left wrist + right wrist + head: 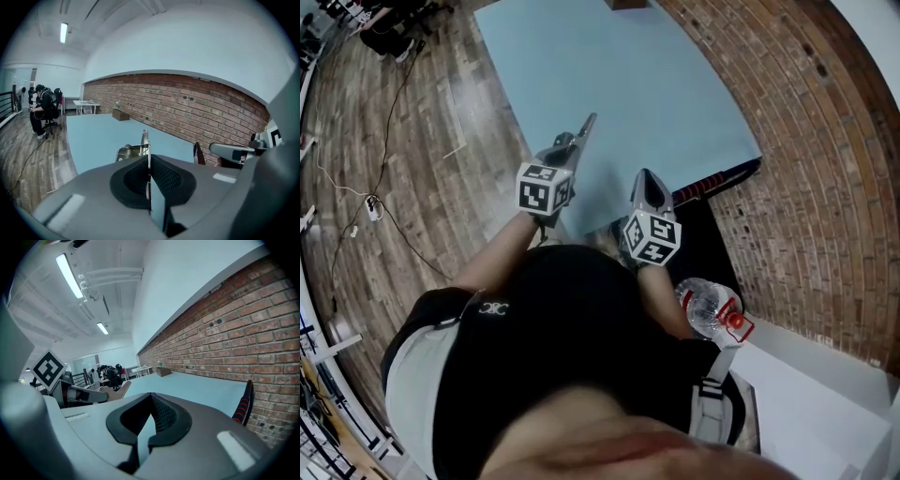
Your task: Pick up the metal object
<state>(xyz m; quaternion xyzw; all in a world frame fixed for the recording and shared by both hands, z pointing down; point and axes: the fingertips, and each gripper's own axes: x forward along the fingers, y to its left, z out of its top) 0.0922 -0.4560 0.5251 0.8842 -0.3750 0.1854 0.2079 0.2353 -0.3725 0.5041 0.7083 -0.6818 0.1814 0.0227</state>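
metal object (145,140) in left gripper (149,163)

I'm seeing the metal object (145,140) gleaming: thin, polished, almost mirror-bright. The left gripper (149,161) is showing smooth matt grey plastic shells, and its pads (165,176) are looking black and finely ribbed; the right gripper (151,399) is reading the same. The table (619,84) is presenting a smooth, matt pale-blue top. I'm looking at rough red brick on the wall (187,103), worn wood planks on the floor (412,159), and a glossy clear plastic bottle (705,307).
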